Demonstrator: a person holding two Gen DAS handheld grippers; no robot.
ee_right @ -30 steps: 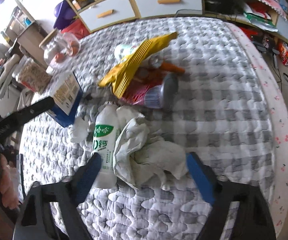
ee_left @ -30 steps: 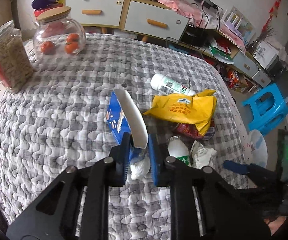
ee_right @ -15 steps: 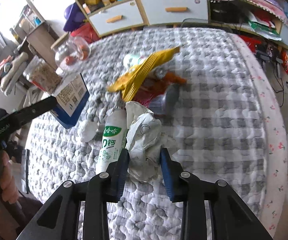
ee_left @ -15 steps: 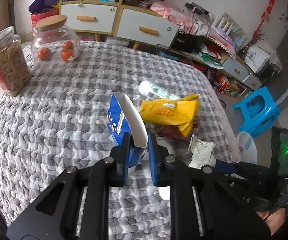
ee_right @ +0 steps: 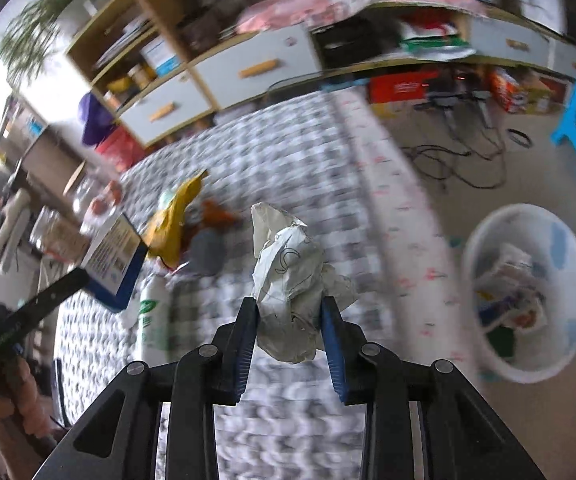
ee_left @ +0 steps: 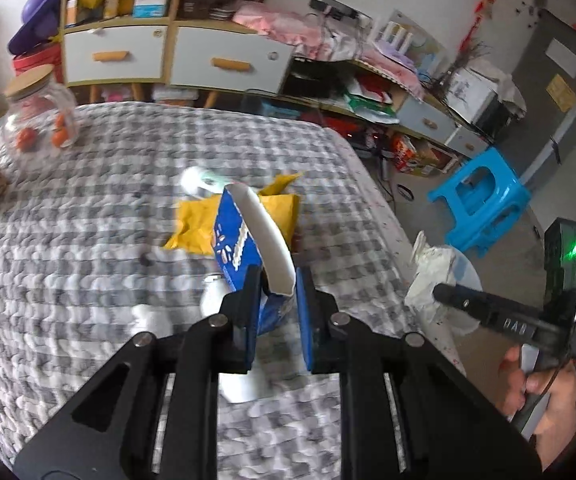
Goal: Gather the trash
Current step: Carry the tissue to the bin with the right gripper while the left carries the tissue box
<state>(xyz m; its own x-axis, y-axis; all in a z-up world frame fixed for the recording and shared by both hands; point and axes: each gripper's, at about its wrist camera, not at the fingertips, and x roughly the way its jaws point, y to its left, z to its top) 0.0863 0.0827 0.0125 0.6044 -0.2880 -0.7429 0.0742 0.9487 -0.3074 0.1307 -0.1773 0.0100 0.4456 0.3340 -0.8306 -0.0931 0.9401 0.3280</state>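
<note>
A: Left wrist view first. What does the left gripper [ee_left: 275, 300] have?

B: Its jaws are narrow, pinched on the lower corner of a blue carton [ee_left: 243, 240]. The carton stands up out of the jaws, tilted, its white inner flap curling toward the camera, and it hangs clear above the checked quilt [ee_left: 87, 248].

A: And beyond it?

B: A yellow bag [ee_left: 203, 220] lies on the quilt behind the carton, with a blurred white bottle [ee_left: 197, 178] past it. Another white bottle [ee_left: 211, 300] shows just left of the jaws. A glass jar [ee_left: 39, 116] with red fruit sits at the far left edge. At right, the right gripper [ee_left: 440, 292] is seen from the side with a hand [ee_left: 540, 384] on its handle, white paper [ee_left: 428, 276] at its tip, and a white bin [ee_left: 464, 276] on the floor behind it.

A: Right wrist view?

B: The right gripper [ee_right: 290, 320] is clamped on the crumpled paper [ee_right: 292, 276], both pads pressing its sides, the wad lifted off the quilt [ee_right: 288, 152]. The bin [ee_right: 484, 344] stands on the floor to the right, already holding rubbish. At left, the carton [ee_right: 113, 256] shows above the bottle [ee_right: 153, 316] and beside the bag [ee_right: 175, 216].
</note>
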